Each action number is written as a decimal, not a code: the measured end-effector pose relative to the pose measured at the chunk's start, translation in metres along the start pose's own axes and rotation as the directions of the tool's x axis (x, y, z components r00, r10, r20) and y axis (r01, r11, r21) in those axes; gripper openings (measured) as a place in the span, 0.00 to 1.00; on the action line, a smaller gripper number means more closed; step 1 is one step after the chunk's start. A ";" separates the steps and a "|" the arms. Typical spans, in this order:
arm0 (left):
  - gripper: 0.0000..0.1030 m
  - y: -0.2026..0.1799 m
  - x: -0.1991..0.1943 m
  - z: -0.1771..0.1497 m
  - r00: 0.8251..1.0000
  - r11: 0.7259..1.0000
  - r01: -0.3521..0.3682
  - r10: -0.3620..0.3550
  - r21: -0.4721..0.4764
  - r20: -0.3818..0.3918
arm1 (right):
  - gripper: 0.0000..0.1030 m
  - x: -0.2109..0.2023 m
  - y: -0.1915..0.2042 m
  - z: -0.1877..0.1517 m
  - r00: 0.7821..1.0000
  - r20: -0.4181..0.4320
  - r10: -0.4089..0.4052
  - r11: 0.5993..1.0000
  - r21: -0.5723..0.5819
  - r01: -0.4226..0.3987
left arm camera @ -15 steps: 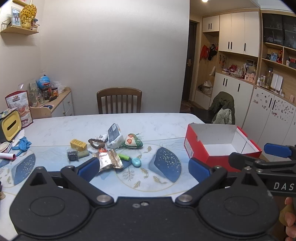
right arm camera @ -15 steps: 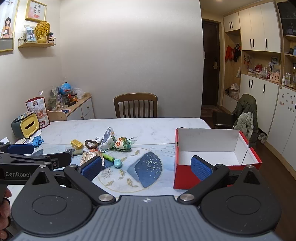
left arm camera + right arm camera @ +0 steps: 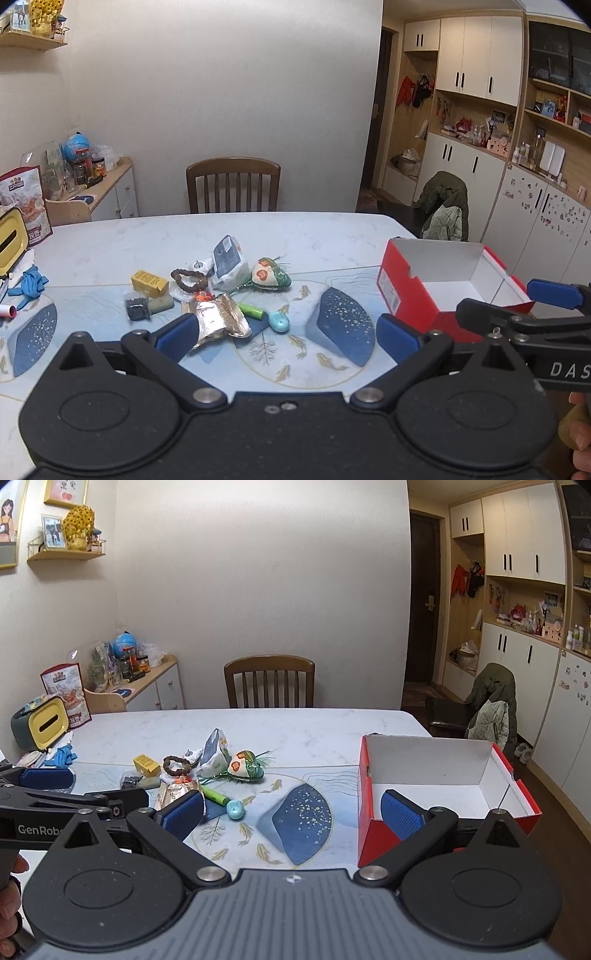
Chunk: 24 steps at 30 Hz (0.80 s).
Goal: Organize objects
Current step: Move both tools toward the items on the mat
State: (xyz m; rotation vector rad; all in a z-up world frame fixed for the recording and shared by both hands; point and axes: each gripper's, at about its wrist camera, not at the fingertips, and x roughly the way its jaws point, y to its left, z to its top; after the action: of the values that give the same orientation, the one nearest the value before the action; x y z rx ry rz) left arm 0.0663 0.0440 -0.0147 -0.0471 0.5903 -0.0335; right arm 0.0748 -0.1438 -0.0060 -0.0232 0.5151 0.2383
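Observation:
A heap of small items lies mid-table: a silver foil packet (image 3: 218, 322), a green marker (image 3: 251, 311), a teal egg-shaped thing (image 3: 278, 322), a yellow box (image 3: 149, 283), a brown bead bracelet (image 3: 189, 279), a white pouch (image 3: 228, 263) and a green embroidered sachet (image 3: 269, 277). An empty red shoebox (image 3: 402, 291) (image 3: 443, 775) stands to the right. My left gripper (image 3: 286, 334) hangs open before the heap, holding nothing. My right gripper (image 3: 291, 812) is open too, its right pad in front of the box's near corner. Each gripper shows at the edge of the other's view.
A wooden chair (image 3: 269, 683) stands at the table's far side. A yellow tissue holder (image 3: 46, 727), blue gloves (image 3: 29, 282) and a snack bag (image 3: 27, 206) sit at the left edge. A cluttered sideboard (image 3: 147, 686) and cabinets (image 3: 517, 206) line the walls.
Both views have shifted very slightly; the objects on the table and the grippers' openings look the same.

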 end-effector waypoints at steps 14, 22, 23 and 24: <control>0.99 0.037 0.035 0.019 1.000 1.000 0.009 -0.009 -0.008 -0.030 | 1.00 0.046 0.025 0.017 0.999 -0.042 0.015 1.000 0.006 -0.014; 0.99 0.049 0.054 0.028 0.999 1.000 0.026 -0.027 -0.009 -0.036 | 1.00 0.066 0.035 0.024 0.999 -0.048 0.004 1.000 0.006 -0.004; 0.99 0.051 0.056 0.029 0.999 1.000 0.029 -0.029 -0.011 -0.040 | 1.00 0.069 0.036 0.024 0.999 -0.051 0.003 1.000 0.006 -0.003; 0.99 0.053 0.060 0.029 0.999 0.999 0.031 -0.031 -0.012 -0.043 | 1.00 0.072 0.037 0.025 0.999 -0.054 0.002 1.000 0.006 -0.002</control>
State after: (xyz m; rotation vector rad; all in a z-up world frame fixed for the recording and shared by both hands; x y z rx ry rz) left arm 0.1330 0.0953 -0.0262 -0.0668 0.6331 -0.0614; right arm 0.1393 -0.0902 -0.0184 -0.0232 0.5696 0.2385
